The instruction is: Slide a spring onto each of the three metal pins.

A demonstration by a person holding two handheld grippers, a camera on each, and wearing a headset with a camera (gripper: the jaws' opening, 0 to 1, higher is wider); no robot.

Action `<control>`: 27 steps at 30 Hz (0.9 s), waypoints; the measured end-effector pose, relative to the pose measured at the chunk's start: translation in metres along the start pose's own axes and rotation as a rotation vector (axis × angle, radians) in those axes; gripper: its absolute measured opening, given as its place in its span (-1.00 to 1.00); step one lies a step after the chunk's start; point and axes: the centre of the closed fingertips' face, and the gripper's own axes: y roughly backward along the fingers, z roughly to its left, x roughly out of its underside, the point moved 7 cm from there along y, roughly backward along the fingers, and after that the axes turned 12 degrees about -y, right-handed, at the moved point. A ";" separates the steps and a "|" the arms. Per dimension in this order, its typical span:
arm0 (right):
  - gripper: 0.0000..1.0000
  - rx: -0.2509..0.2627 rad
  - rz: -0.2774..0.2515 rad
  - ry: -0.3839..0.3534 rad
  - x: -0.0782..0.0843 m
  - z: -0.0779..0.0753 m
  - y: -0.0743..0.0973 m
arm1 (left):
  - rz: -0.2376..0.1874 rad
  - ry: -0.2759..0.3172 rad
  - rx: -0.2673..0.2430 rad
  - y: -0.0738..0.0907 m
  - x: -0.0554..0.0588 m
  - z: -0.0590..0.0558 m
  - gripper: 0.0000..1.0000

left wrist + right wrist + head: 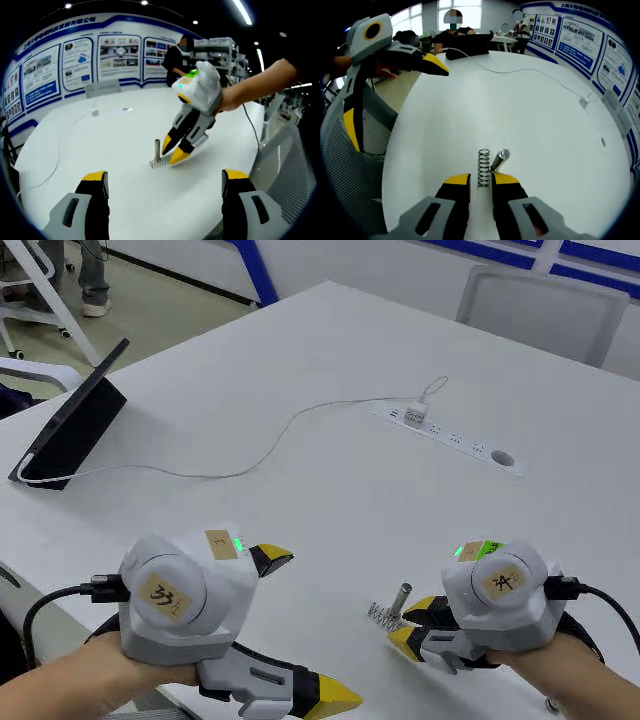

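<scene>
At the far left a dark tablet (70, 430) is leaning on its stand, and a thin white cable (250, 458) is running from it rightward across the white surface (330, 370), well apart from the work. Nearer, by the front edge, the person is holding the left claw (307, 627) with its jaws spread wide and nothing between them. Judging from that, it is hanging idle in reserve, perhaps to steady the pin when the spring goes on. To its right a small coil spring (483, 167) is lying on its side. A short metal pin (499, 160) is standing upright just beside it, its shiny top pointing up so that a spring could drop over it. The right claw (481, 179) is sitting low at the right of the pair, with its jaws drawn narrow around the spring's near end. Whether the pads are already pinching the coil cannot be told. The hold is being set at one end, seemingly so that the other end is left free to go over the pin. The spring is not yet on the pin, so the task looks to be at its first pick-up. Further right and farther back, a white power strip (450, 437) is lying flat where the cable ends, and a grey chair (545, 305) is standing behind the surface.
</scene>
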 end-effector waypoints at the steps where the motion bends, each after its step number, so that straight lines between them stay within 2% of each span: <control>1: -0.65 -0.002 0.004 -0.001 0.000 0.000 -0.001 | -0.001 0.001 -0.001 0.000 0.000 0.000 0.91; 5: -0.66 0.007 0.014 -0.006 0.002 -0.003 -0.003 | -0.001 0.004 -0.007 0.000 0.000 0.001 0.91; 9: -0.67 -0.006 0.019 -0.030 0.003 -0.004 -0.006 | 0.004 0.000 0.004 -0.001 0.000 -0.001 0.91; 27: -0.77 0.002 0.045 0.031 0.006 -0.005 -0.006 | 0.013 0.003 0.002 -0.001 0.001 -0.001 0.90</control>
